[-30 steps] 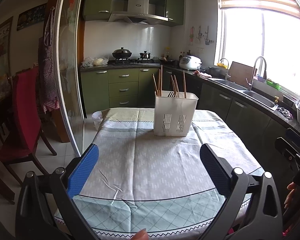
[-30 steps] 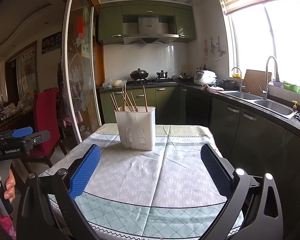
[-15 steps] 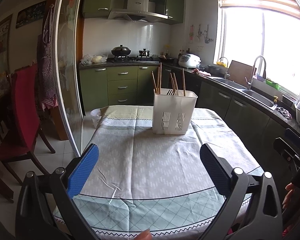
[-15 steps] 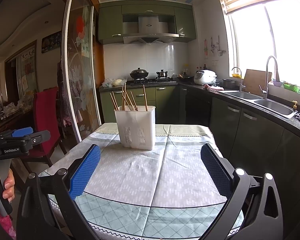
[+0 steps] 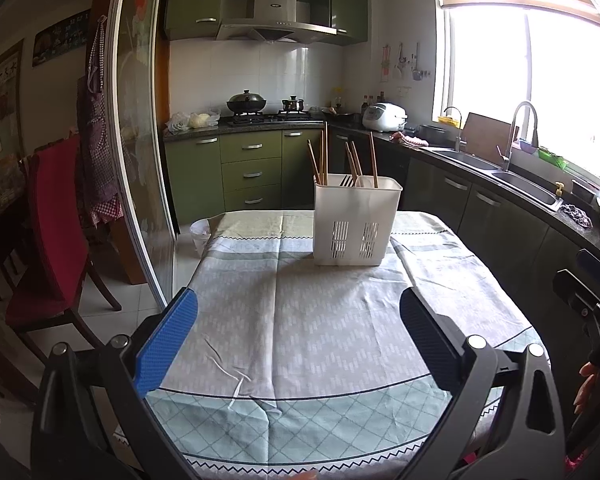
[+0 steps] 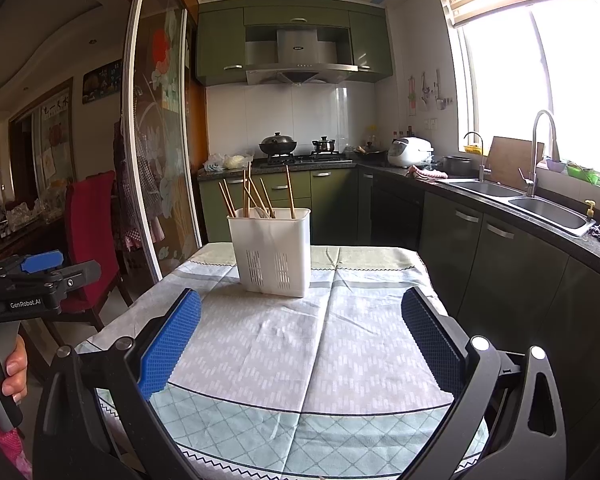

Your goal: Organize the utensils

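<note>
A white slotted utensil holder (image 5: 356,222) stands upright at the far end of the table (image 5: 292,332); it also shows in the right wrist view (image 6: 272,254). Several wooden chopsticks (image 5: 322,158) stand in it, also seen in the right wrist view (image 6: 256,196), with dark fork tines and a white spoon beside them. My left gripper (image 5: 300,316) is open and empty over the near half of the table. My right gripper (image 6: 302,318) is open and empty, likewise short of the holder.
A patterned tablecloth (image 6: 320,344) covers the table. A red chair (image 5: 56,236) and a glass sliding door (image 5: 140,160) stand to the left. The kitchen counter with sink (image 5: 516,184) runs along the right. A small white bin (image 5: 201,236) sits past the table's far left corner.
The left wrist view has shifted slightly; the holder sits a little lower left in it. The right gripper has barely moved. Both jaws stay open.
</note>
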`<state>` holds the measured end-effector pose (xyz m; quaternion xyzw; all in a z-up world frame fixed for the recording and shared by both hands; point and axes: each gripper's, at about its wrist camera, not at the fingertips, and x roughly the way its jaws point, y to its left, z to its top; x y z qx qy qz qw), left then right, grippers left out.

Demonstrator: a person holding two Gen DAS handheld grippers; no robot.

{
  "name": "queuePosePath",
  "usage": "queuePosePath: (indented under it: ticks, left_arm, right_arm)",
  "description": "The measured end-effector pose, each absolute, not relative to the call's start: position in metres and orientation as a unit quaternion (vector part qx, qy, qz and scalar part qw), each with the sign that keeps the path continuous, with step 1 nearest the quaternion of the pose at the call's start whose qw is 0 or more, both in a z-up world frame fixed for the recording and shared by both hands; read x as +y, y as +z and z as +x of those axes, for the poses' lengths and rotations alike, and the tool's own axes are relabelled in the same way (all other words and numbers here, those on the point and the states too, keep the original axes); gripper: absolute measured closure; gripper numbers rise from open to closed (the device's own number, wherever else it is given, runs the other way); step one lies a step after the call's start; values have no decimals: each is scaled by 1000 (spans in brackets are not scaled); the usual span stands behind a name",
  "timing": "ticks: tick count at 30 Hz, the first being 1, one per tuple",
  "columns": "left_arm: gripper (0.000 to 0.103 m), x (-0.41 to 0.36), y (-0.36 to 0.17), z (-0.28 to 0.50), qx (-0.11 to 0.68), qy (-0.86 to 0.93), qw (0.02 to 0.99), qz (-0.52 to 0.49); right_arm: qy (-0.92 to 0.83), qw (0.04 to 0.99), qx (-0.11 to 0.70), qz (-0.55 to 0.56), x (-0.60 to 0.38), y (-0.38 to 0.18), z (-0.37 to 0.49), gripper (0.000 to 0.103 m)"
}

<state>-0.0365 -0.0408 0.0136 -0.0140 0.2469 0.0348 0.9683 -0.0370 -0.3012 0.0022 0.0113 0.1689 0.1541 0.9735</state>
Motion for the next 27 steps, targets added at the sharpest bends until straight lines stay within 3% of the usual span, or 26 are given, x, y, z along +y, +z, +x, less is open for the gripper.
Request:
queuePosePath:
  ticks: [27]
  left_arm:
    - [7, -36, 8, -31, 254, 31, 967, -10]
  right_arm:
    - [153, 973, 174, 10, -301, -3, -32, 4]
